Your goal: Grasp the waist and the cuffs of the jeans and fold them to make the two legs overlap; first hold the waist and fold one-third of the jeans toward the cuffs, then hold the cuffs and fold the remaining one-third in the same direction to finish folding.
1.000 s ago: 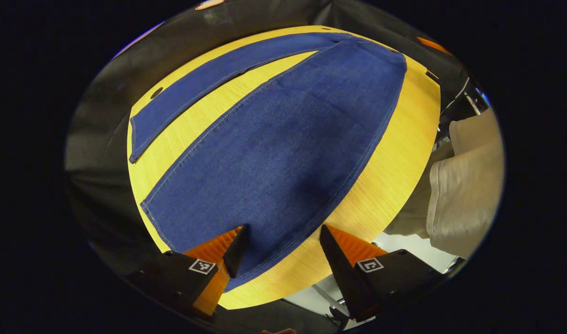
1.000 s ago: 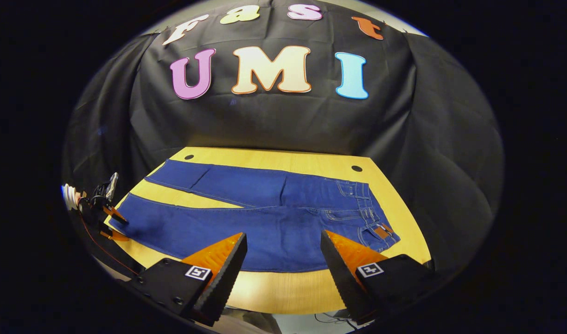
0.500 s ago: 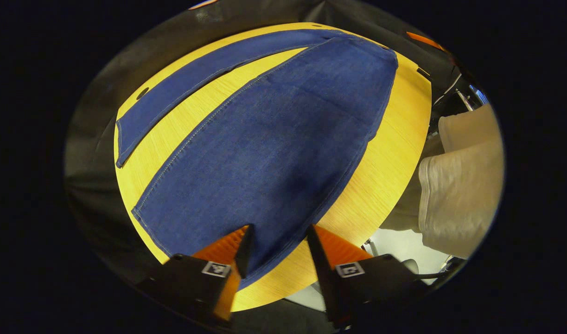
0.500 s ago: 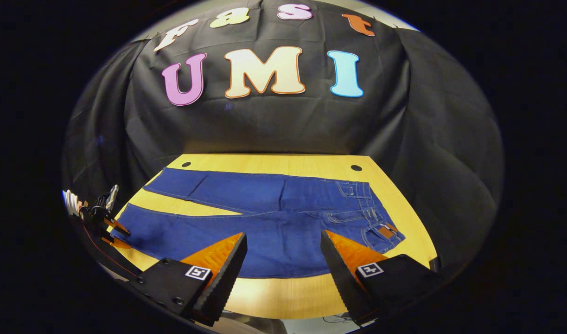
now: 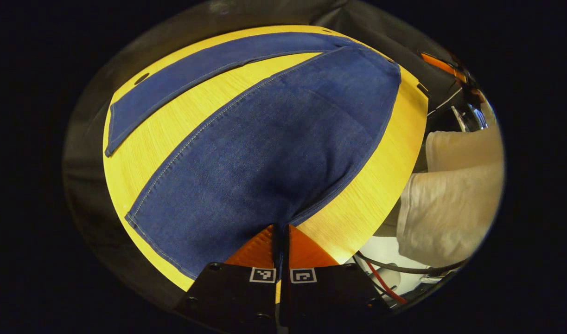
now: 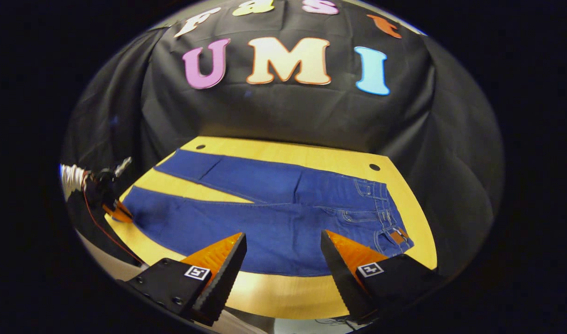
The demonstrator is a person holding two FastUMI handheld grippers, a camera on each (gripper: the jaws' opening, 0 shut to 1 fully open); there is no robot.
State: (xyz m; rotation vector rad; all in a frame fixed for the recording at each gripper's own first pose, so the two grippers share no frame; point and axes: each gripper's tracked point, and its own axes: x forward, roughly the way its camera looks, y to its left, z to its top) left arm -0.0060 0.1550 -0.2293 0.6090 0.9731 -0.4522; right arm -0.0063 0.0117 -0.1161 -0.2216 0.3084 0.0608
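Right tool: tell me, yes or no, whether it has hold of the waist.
No: the right tool hangs open above the jeans, fingers apart.

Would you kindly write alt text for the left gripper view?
The left gripper has its jaws shut on the near cuff of blue jeans spread flat on a yellow wooden table. The other leg lies apart, farther off.

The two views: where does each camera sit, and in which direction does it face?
Left gripper view: low at the near cuff end, looking along the jeans on the table; left gripper shut on the cuff; pale sleeve at right.
Right gripper view: near the table's front edge, facing the back wall; right gripper open above the jeans.
Shared: jeans, table, left gripper.
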